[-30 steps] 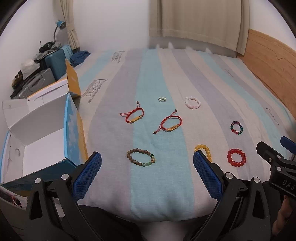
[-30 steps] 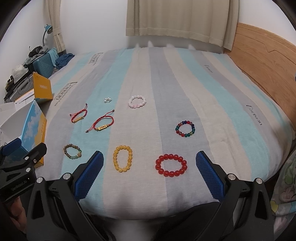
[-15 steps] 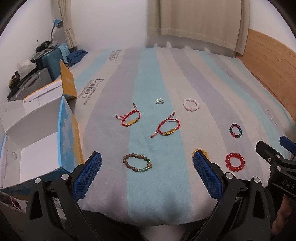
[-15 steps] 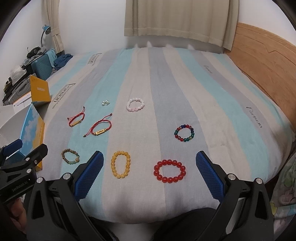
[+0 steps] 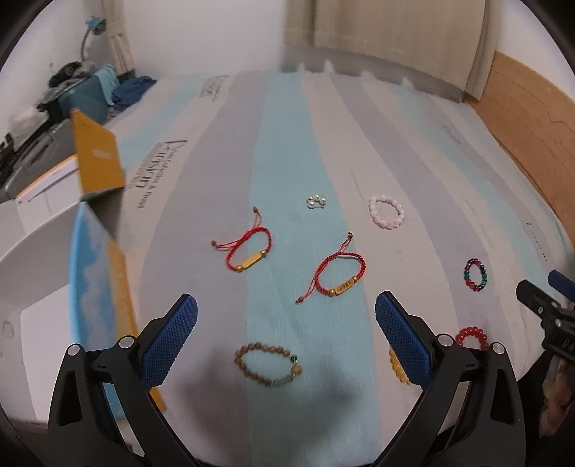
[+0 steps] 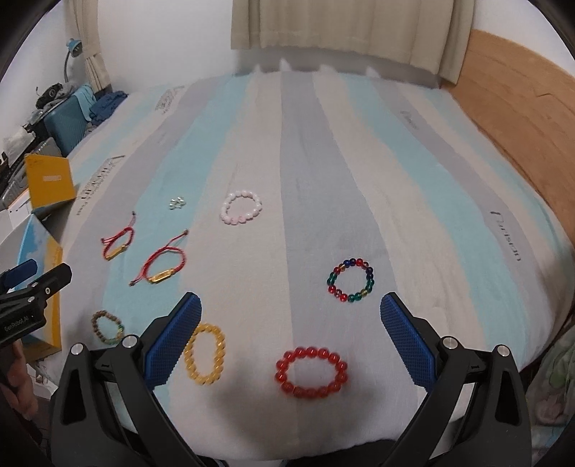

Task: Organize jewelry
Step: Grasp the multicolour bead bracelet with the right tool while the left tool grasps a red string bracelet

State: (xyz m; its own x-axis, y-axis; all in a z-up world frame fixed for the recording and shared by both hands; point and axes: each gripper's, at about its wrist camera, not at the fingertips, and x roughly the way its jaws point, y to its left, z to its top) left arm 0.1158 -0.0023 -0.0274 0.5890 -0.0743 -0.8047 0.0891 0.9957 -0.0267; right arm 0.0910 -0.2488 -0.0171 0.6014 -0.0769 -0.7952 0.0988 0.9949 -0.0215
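Several bracelets lie on the striped bed. My left gripper (image 5: 286,325) is open and empty above a brown bead bracelet (image 5: 267,364). Beyond it lie two red cord bracelets (image 5: 248,248) (image 5: 337,276), small pearl pieces (image 5: 316,202) and a pink bead bracelet (image 5: 386,212). My right gripper (image 6: 290,323) is open and empty above a red bead bracelet (image 6: 311,371), with a yellow bead bracelet (image 6: 205,354) at its left finger and a multicolour bead bracelet (image 6: 351,280) just beyond.
An open white box with blue and orange flaps (image 5: 39,273) stands at the bed's left edge. Suitcases and clutter (image 5: 72,97) fill the far left corner. A wooden headboard (image 6: 521,118) runs along the right. Curtains (image 6: 345,32) hang behind.
Both grippers have moved forward and lower over the bed, so the bracelets appear nearer. Both stay open and empty.
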